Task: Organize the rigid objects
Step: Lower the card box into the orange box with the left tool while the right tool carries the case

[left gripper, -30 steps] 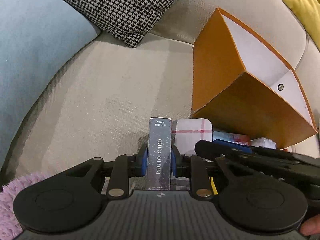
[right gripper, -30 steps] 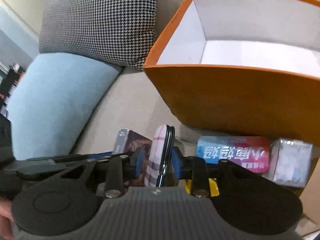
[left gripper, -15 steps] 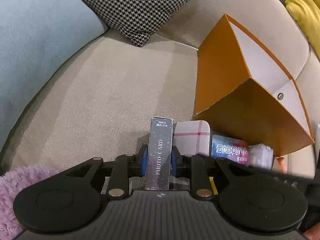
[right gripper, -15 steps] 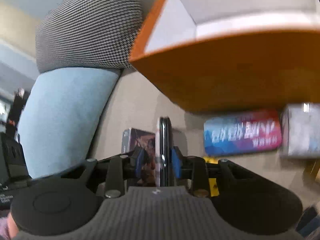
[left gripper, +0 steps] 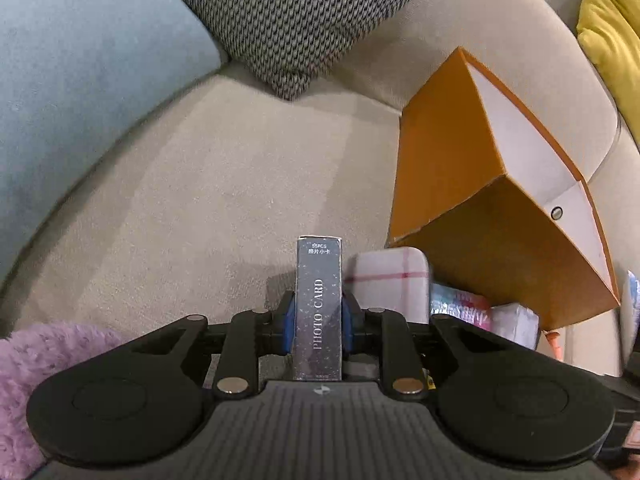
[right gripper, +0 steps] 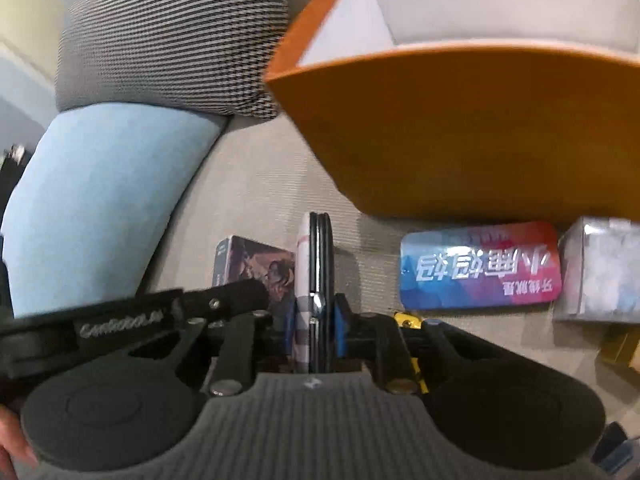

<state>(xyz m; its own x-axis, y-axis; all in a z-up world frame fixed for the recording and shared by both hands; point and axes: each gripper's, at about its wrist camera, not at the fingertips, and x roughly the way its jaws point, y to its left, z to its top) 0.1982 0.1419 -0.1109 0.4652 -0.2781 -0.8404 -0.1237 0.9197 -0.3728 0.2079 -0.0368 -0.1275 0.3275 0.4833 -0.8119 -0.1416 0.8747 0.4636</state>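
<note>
Left gripper (left gripper: 319, 316) clamps upright photo card box (left gripper: 319, 312), right gripper (right gripper: 316, 320) closing on plaid phone (right gripper: 316, 264) edge-on between its pads — orange box (right gripper: 480, 132) ahead of both on sofa (left gripper: 200, 208).

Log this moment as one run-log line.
left tool: shut on card box | right tool: closing on plaid case | orange box: empty

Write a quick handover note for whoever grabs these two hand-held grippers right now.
Left hand-held gripper: shut on the photo card box, held upright.
Right hand-held gripper: jaws closing on the plaid-cased phone, held on edge.
Orange box looks empty as far as visible; nothing is in it yet.
Still on the sofa: blue-pink packet, clear box.
</note>
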